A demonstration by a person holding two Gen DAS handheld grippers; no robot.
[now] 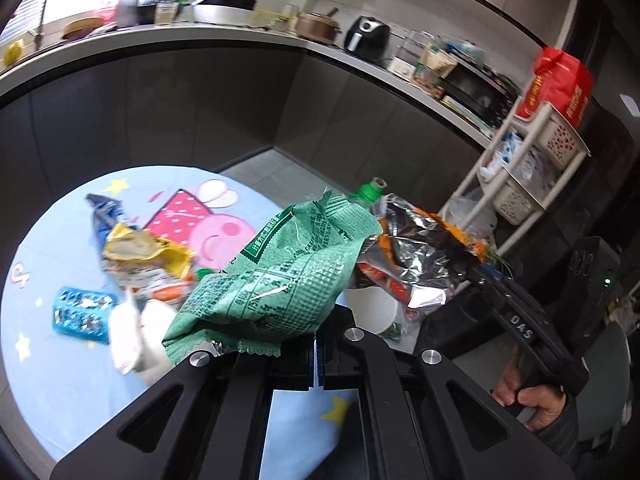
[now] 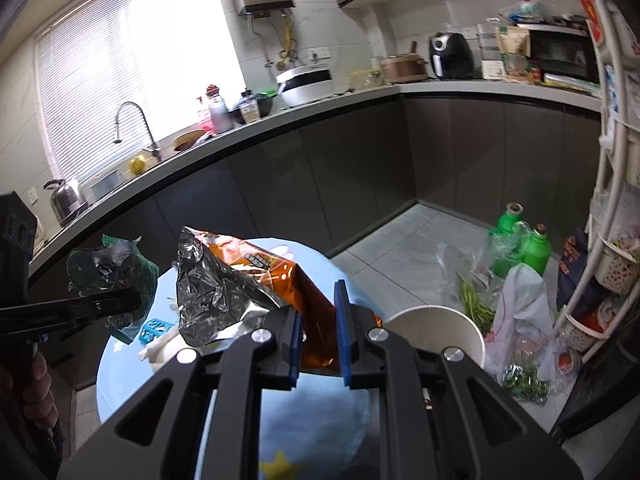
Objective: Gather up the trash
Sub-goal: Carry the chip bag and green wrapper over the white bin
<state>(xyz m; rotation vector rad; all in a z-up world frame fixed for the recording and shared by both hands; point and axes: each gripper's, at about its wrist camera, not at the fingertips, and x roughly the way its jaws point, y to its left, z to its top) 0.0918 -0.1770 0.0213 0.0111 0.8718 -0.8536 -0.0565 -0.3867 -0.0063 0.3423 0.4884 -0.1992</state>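
My left gripper is shut on a crumpled green wrapper and holds it above the round blue table. My right gripper is shut on an orange and silver snack bag, also lifted over the table; the bag also shows in the left wrist view, and the green wrapper in the right wrist view. A white paper cup stands at the table's right side. On the table lie a yellow wrapper, a blue blister pack, a blue wrapper and white tissue.
A white shelf rack with baskets stands on the right. Green bottles and plastic bags with greens lie on the floor beside it. Dark cabinets under a cluttered counter curve behind the table.
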